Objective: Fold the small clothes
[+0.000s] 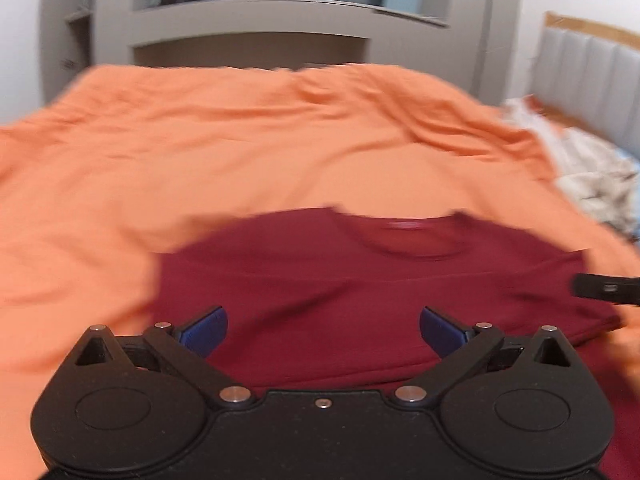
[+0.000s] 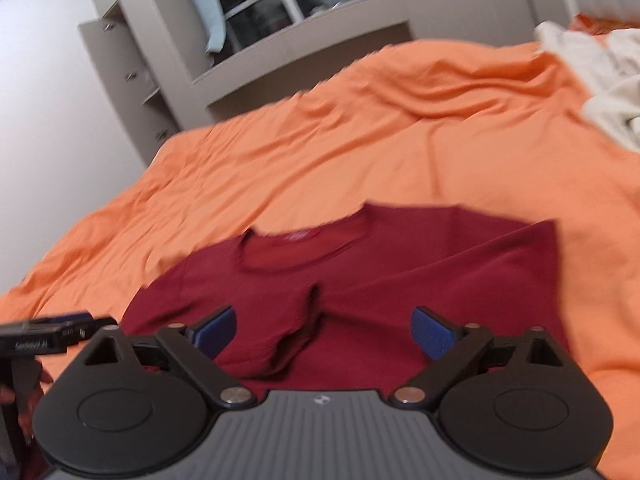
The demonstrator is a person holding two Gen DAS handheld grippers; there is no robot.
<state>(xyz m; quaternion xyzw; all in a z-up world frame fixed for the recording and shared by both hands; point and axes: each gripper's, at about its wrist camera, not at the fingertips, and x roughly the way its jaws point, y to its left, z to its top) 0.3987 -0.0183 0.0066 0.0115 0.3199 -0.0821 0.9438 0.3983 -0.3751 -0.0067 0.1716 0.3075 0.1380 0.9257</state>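
our left hand-held gripper point(image 1: 323, 330) and right hand-held gripper point(image 2: 323, 330) both hang with blue pads spread wide apart and nothing between them, just above the near part of the dark red t-shirt point(image 1: 372, 292). we see the shirt lying flat on the orange bed sheet point(image 1: 240, 140), collar point(image 2: 304, 248) toward the far side, with its sleeves folded in over the body in the right wrist view. beyond it a crumpled pale cloth point(image 2: 608, 92) lies at the sheet's right edge, then grey cabinets point(image 1: 248, 40).
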